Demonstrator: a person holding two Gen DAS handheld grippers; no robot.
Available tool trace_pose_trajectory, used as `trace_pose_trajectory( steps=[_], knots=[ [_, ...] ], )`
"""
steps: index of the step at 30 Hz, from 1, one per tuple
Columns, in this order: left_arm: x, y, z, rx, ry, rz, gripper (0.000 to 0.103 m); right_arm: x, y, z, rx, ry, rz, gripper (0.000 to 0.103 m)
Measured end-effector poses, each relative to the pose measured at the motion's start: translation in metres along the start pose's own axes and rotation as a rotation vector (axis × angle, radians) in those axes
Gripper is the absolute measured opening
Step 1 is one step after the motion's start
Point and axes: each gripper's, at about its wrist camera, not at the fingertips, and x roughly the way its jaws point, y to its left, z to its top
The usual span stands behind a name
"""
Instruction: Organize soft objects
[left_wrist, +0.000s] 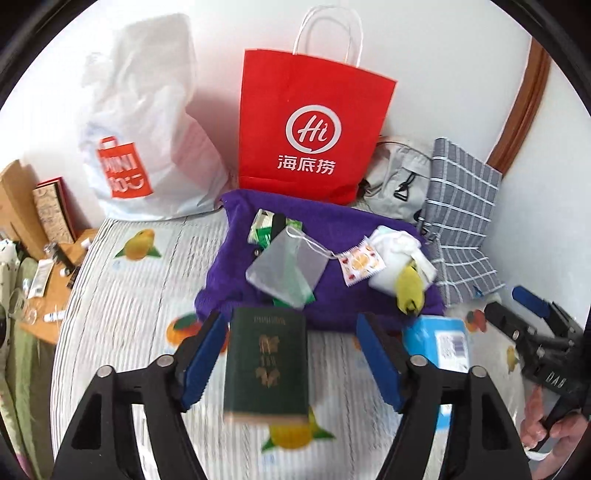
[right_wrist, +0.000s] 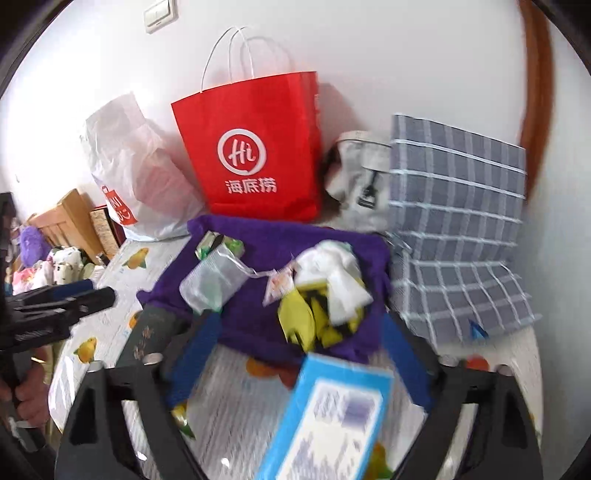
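A purple cloth (left_wrist: 340, 299) (right_wrist: 258, 317) lies on the fruit-print bed sheet (left_wrist: 122, 314). On it sit a grey mesh pouch (left_wrist: 286, 267) (right_wrist: 212, 280), green packets (left_wrist: 264, 229), a small fruit-print sachet (left_wrist: 360, 264), white socks (left_wrist: 400, 251) (right_wrist: 340, 273) and a yellow-black soft item (left_wrist: 408, 291) (right_wrist: 314, 317). My left gripper (left_wrist: 291, 358) is open around a dark green pack (left_wrist: 267, 365), which lies on the sheet. My right gripper (right_wrist: 299, 358) is open above a blue pack (right_wrist: 332, 417) (left_wrist: 441, 339).
A red paper bag (left_wrist: 310, 129) (right_wrist: 255, 147), a white plastic bag (left_wrist: 144, 136), a grey backpack (left_wrist: 400, 177) and a grey checked bag (left_wrist: 461, 214) (right_wrist: 458, 221) stand along the wall. A cluttered wooden table (left_wrist: 48, 258) is at the left.
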Motion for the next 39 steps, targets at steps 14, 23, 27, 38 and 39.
trace_pose_trajectory(
  steps=[14,23,27,38,39],
  knots=[
    [-0.081,-0.035,-0.074,0.051,-0.062,0.078,0.101,-0.092,-0.005,-0.083,0.004,0.002,-0.101,0.103],
    [-0.117,-0.045,-0.097,0.051,-0.115,0.135,0.101,-0.132,-0.008,-0.101,0.039,-0.009,-0.113,0.103],
    [-0.131,-0.047,-0.104,0.044,-0.137,0.151,0.101,-0.143,-0.005,-0.106,0.047,-0.007,-0.114,0.103],
    [-0.147,-0.053,-0.113,0.051,-0.155,0.16,0.101,-0.16,0.0,-0.113,0.037,-0.02,-0.096,0.103],
    [-0.148,-0.053,-0.113,0.053,-0.157,0.16,0.101,-0.163,0.0,-0.113,0.04,-0.024,-0.094,0.103]
  ],
)
